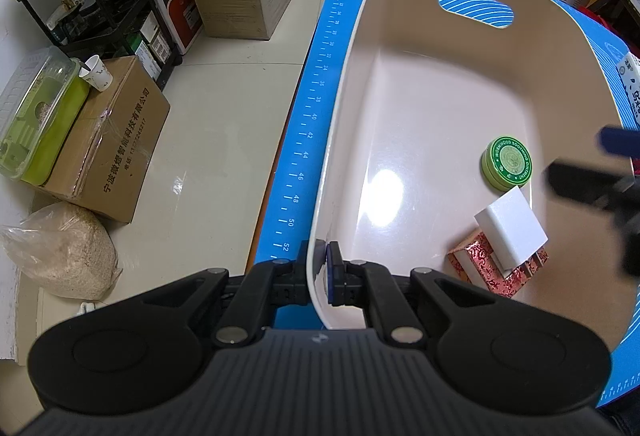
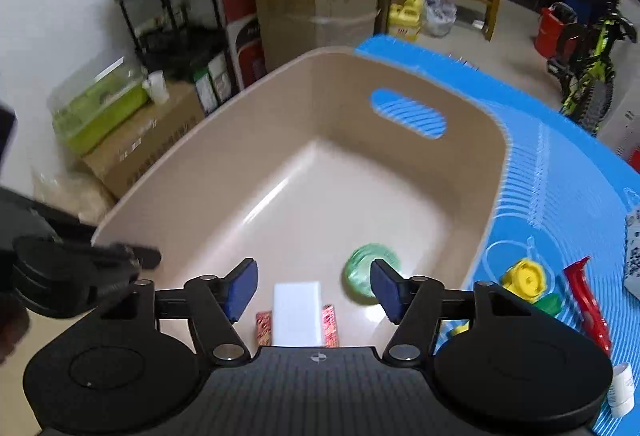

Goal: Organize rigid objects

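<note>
A beige plastic bin (image 1: 360, 47) stands on a blue mat (image 1: 316, 83). Inside it lie a round green tin (image 1: 507, 163), a white block (image 1: 512, 228) and a red patterned box (image 1: 486, 268) under the block. My left gripper (image 1: 320, 268) is shut on the bin's near left rim. My right gripper (image 2: 312, 288) is open and empty, above the bin's near end over the white block (image 2: 298, 312), the red box (image 2: 330, 324) and the green tin (image 2: 366, 276). The right gripper also shows blurred in the left wrist view (image 1: 600, 171).
On the mat right of the bin (image 2: 400, 75) lie a yellow toy (image 2: 524, 278), a red tool (image 2: 590, 300), a white bottle (image 2: 622, 388) and a printed packet (image 1: 632, 87). Beyond the table's left edge, cardboard boxes (image 1: 116, 139), a rack and a bike stand on the floor.
</note>
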`<state>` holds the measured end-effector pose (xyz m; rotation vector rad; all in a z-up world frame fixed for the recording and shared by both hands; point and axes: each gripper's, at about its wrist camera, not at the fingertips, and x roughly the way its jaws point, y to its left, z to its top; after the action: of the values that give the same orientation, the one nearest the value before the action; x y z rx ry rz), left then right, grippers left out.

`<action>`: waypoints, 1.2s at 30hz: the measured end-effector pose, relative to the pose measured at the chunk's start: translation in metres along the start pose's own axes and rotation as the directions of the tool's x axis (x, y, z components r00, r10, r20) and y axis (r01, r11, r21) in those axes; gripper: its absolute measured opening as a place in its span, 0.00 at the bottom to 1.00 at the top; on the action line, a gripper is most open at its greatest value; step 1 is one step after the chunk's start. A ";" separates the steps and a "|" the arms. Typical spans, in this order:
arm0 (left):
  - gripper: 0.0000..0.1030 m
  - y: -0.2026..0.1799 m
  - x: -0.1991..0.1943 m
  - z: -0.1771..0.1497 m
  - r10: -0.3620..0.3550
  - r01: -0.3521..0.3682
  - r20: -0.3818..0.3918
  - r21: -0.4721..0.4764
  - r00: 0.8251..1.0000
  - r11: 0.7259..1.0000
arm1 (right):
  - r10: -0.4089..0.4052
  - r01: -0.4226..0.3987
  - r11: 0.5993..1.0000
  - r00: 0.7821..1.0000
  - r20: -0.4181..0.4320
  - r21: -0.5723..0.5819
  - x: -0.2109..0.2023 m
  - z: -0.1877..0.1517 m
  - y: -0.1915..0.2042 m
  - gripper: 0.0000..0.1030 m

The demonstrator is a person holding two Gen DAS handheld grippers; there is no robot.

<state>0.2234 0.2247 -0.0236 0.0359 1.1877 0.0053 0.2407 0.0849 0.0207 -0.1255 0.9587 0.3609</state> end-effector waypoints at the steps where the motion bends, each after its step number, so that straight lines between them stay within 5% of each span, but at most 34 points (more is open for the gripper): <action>1: 0.08 0.000 0.000 0.000 0.000 0.000 0.000 -0.002 1.000 1.000 | -0.009 0.009 1.000 1.000 0.010 0.017 -0.005 0.002 -0.007 0.74; 10: 0.08 0.001 0.000 -0.001 -0.001 0.001 0.001 -0.001 1.000 1.000 | -0.105 0.089 0.977 0.992 0.072 0.194 -0.031 -0.005 -0.090 0.77; 21: 0.09 0.001 0.000 -0.001 0.001 -0.001 0.002 -0.002 1.000 1.000 | -0.237 0.245 0.915 0.969 -0.064 0.319 0.010 -0.060 -0.182 0.78; 27: 0.09 0.000 0.000 -0.002 0.000 0.000 0.003 0.005 1.000 1.000 | -0.253 0.291 0.884 0.956 -0.147 0.365 0.041 -0.087 -0.192 0.78; 36: 0.09 -0.001 0.001 -0.003 0.001 -0.001 0.002 0.011 1.000 1.000 | -0.269 0.306 0.867 0.952 -0.149 0.393 0.061 -0.097 -0.189 0.79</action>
<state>0.2209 0.2239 -0.0256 0.0460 1.1862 0.0000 0.2645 -0.1023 -0.0949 0.1036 1.0682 -0.1307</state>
